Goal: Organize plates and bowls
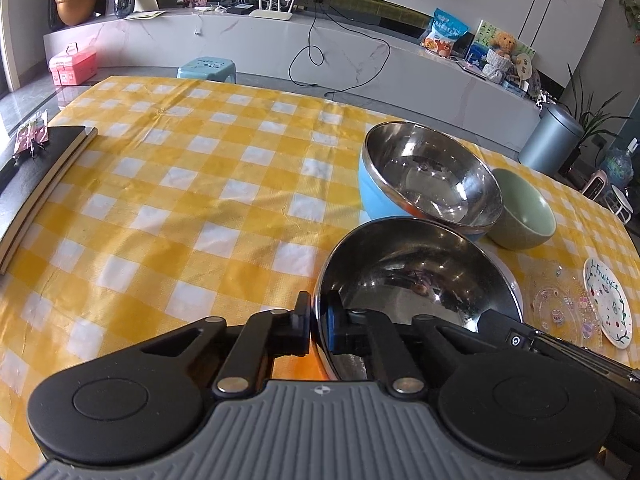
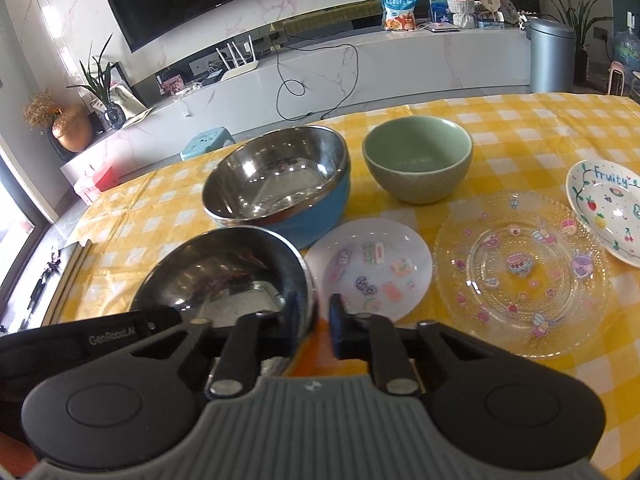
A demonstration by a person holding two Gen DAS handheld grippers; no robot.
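My left gripper [image 1: 318,326] is shut on the near left rim of a steel bowl [image 1: 416,276]. My right gripper [image 2: 316,320] is shut on the right rim of the same steel bowl [image 2: 224,276]. Behind it stands a blue steel-lined bowl [image 2: 276,188], also in the left wrist view [image 1: 428,176]. A green ceramic bowl [image 2: 418,160] stands to its right, also in the left wrist view [image 1: 524,208]. A small frosted plate [image 2: 372,264], a clear glass plate [image 2: 520,268] and a white "Fruity" plate [image 2: 608,212] lie along the right.
The table wears a yellow checked cloth [image 1: 200,184]. A dark notebook [image 1: 36,172] lies at its left edge. Beyond the table are a marble TV bench [image 1: 280,40], a blue stool [image 1: 208,68] and a grey bin [image 1: 552,136].
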